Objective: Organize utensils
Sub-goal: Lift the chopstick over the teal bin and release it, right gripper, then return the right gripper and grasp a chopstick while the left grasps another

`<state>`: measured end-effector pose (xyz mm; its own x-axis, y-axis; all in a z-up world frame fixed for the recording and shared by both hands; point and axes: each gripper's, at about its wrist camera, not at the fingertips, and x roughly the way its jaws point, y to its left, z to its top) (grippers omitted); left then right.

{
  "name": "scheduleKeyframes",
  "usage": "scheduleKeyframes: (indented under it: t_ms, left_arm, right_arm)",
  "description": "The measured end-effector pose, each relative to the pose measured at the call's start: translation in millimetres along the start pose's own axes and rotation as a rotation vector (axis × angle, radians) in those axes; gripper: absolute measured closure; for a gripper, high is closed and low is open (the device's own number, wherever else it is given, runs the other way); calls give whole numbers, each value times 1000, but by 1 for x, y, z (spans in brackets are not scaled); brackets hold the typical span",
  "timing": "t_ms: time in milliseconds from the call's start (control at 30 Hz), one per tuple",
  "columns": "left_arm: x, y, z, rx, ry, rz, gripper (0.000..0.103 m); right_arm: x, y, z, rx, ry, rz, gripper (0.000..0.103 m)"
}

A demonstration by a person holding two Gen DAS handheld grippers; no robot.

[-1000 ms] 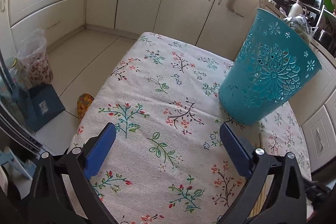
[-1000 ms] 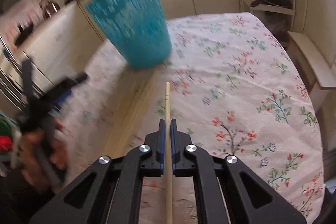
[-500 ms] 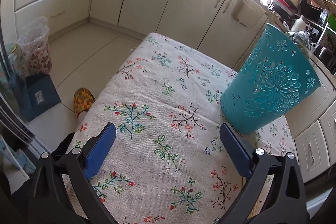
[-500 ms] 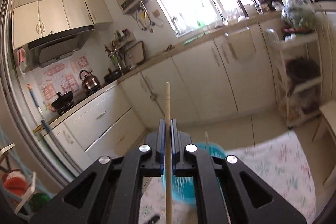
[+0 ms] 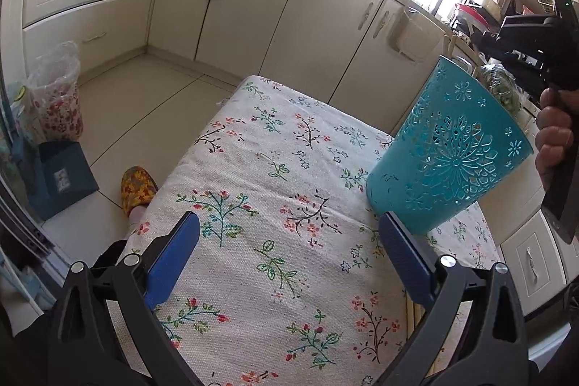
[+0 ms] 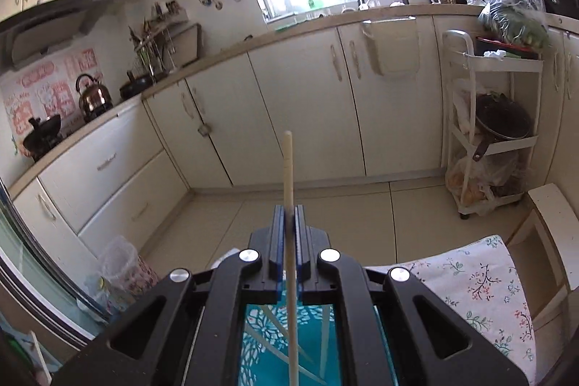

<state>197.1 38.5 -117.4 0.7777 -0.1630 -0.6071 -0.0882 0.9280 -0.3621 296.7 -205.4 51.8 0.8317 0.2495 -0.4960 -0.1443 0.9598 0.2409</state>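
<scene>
Pale wooden chopstick, slim and straight, clamped in right hand-held gripper; left hand-held gripper wide apart.

The teal plastic basket, just beyond the left tongs' right pad, is pierced with a flower-and-lace cutout pattern. The cloth-covered surface under the left tongs is off-white, printed with red, blue and black sprigs and green leaves. Both tongs have black frames and blue pads. The thin wooden chopstick between the right tongs is pale tan. The kitchen cabinets ahead are cream.
</scene>
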Motion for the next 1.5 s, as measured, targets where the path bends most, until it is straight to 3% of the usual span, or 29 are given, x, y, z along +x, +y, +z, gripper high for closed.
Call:
scheduleKeyframes:
  t_ms: [167,267,400,467,533,600,700,800,933,1200,1400,1500]
  left_arm:
    - [0,1,0,-1,1,3,8]
    - [1,1,0,-2,2,4,8]
    - [0,1,0,-5,2,8,8]
    - [1,1,0,-6,2,11,8]
    - [1,1,0,-6,4,14,8]
    - [2,1,0,-4,6,18,8]
    - [2,1,0,-5,8,24,8]
    - [1,2,0,-15,-2,38,8]
    - [-5,6,2,-38,-2,53,8]
    - [-37,3,-16,-8,25,98,8]
    - [-43,-23,-28,105,58,74,8]
    - [-40,-35,-33,145,83,59,8]
  right_arm:
    - [3,1,-7,-30,60,8,96]
    - [-6,1,-11,-51,75,23,83]
    - [-50,-14,-12,2,-26,36,79]
    - [-77,-21,-18,30,-86,28,72]
    - [-108,-32,-30,48,-134,0,64]
    - [-131,-43,-54,72,-135,-33,64]
    - [-141,-50,-97,81,-44,-87,63]
    - [-133,-54,-157,65,107,-124,63]
    - [-104,-52,-196,72,254,-114,67]
    - [-44,-40,-193,40,369,-173,83]
    - [-49,-29,-217,-8,408,-167,83]
    - [-57,-21,-227,-96,403,-172,85]
